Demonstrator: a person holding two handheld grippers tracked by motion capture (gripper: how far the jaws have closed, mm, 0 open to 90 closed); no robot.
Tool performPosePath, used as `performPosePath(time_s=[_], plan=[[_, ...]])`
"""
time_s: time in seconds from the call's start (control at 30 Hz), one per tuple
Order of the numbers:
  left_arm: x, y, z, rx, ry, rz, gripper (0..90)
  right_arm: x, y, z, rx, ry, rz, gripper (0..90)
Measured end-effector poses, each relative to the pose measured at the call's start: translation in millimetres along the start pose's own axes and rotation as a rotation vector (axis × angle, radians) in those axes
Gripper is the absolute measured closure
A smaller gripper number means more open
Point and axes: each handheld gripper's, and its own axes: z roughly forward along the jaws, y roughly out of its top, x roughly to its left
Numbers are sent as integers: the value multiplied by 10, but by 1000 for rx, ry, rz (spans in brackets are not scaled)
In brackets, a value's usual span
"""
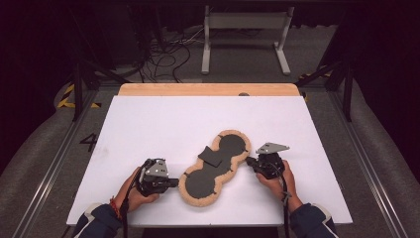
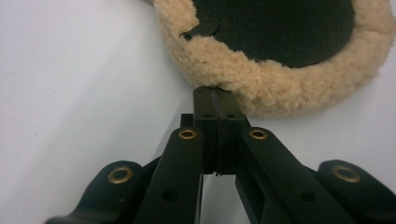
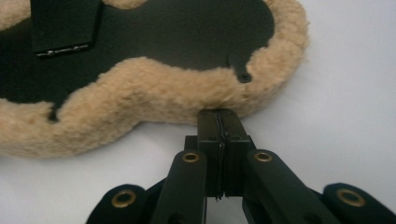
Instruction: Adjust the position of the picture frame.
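- A peanut-shaped fleece-edged pad, black face up, is laid diagonally on the white table, near the front edge.
- The left gripper is set at the pad's near lobe, the right gripper at its far lobe; each tip is touching the fleece rim.
- Both pairs of jaws are pressed together, with nothing pinched.
- Step judged: positioning before a grasp. The jaws must be spread before the rim can be pinched.
- Both hands are held low, grippers pointed inward.
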Motion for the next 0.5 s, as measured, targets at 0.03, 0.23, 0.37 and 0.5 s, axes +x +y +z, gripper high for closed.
performPosePath(time_s=[0.03,0.23,0.37,0.5], plan=[[-37,4,5,3,-11,14,899,21,8,12,0,17,1,892],[-164,31,43,6,-48,38,898,109,49,69,1,76,-5,900],[-230,34,49,9,-63,47,898,182,86,101,8,61,-20,900],[-326,39,49,20,-83,75,888,185,125,160,-1,70,-19,900]])
